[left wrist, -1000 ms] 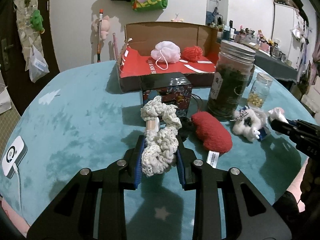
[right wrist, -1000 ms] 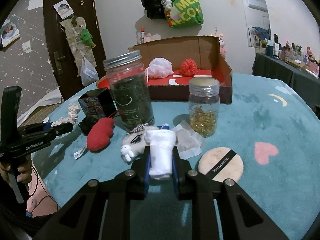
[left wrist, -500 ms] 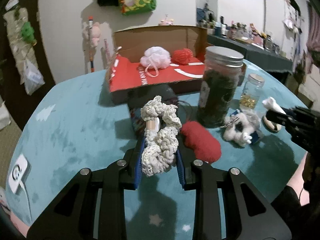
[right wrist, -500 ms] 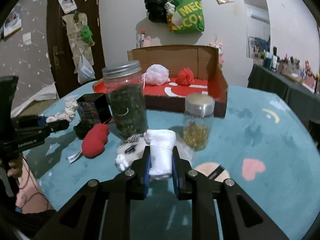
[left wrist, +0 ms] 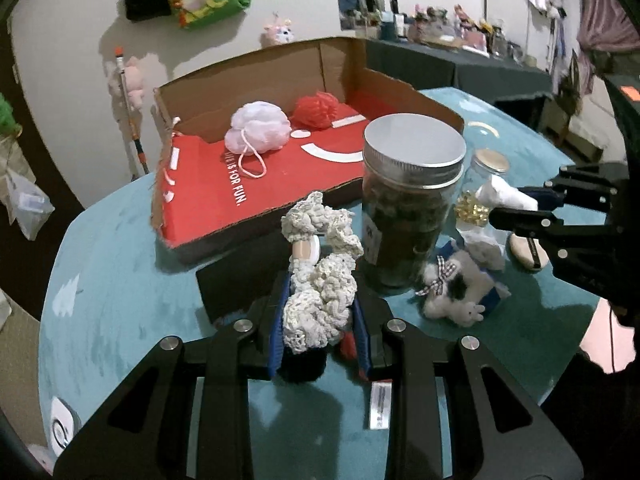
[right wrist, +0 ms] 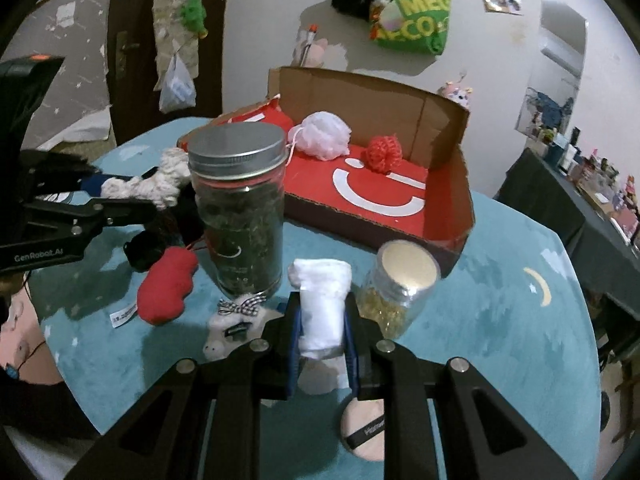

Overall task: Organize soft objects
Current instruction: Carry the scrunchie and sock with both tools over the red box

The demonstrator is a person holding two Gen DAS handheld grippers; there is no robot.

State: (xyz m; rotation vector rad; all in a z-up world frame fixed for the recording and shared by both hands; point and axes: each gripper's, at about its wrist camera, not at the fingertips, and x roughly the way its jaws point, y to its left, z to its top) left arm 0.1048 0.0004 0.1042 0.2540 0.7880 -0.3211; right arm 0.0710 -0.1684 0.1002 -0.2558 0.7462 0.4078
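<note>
Lifted off table w/ both grippers clamped: left (left wrist: 320, 312) on soft scrunchie (left wrist: 320, 276), right (right wrist: 323, 332) on limp cloth (right wrist: 323, 300), mid-bundle.

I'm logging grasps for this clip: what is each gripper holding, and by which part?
The left gripper clamps the cream crocheted scrunchie by its near end; the right gripper clamps the white rolled cloth around its lower half.

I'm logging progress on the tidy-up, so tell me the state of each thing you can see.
Left gripper: shut on cream crochet scrunchie.
Right gripper: shut on white cloth roll.
Cardboard box: open, holding two puffs.
Big jar: lidded, upright.
Small jar: lidded, upright.
Red plush: lying on table.
</note>
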